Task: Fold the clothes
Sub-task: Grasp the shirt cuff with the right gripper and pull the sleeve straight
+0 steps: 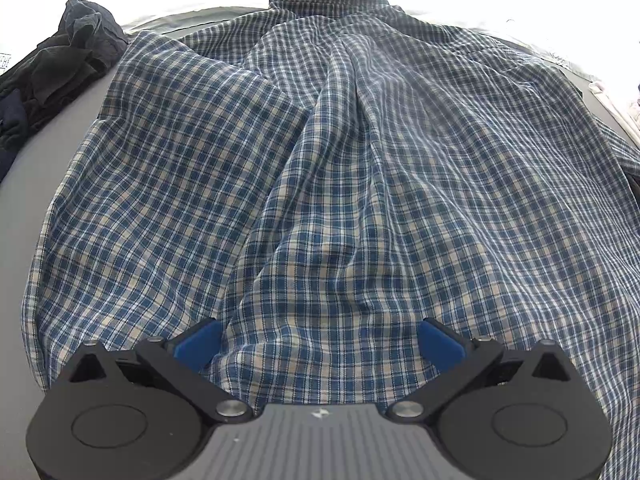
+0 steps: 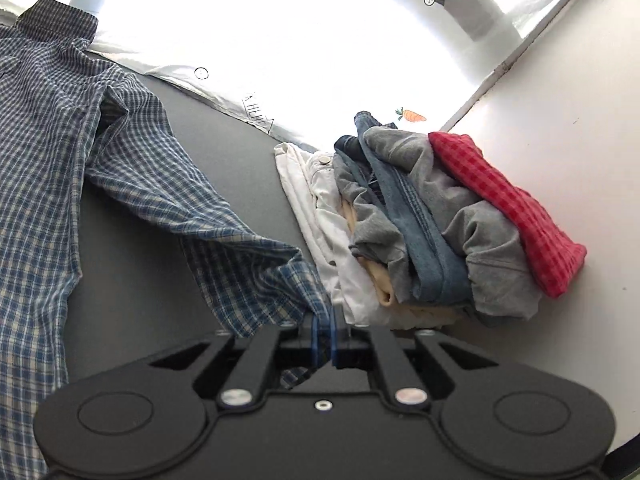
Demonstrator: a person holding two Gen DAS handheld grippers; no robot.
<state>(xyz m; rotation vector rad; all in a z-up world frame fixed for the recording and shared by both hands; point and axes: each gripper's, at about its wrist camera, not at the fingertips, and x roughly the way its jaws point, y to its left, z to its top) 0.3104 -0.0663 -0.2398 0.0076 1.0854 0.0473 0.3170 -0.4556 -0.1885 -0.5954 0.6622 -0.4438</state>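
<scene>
Shirt (image 1: pixel 340 184): sleeve (image 2: pixel 192 200) may drag beside folded pile (image 2: pixel 432 220).
Right gripper (image 2: pixel 325 332): clenched on cuff; thin pinch could slip.
Left gripper (image 1: pixel 320 344): released, over hem.

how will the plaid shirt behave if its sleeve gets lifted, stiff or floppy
Probably floppy: the plaid shirt lies in soft wrinkles, and its sleeve sags from the shut right gripper. Likely light, thin cloth. The body may drag along the grey table.

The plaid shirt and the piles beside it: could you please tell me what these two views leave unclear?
- Plaid shirt, left wrist view: hem hidden behind the left hand-held gripper.
- Sleeve cuff, right wrist view: tip hidden between the shut right hand-held gripper.
- Dark clothes: cut off by the frame edge.
- Stacked clothes: lower items covered.
</scene>
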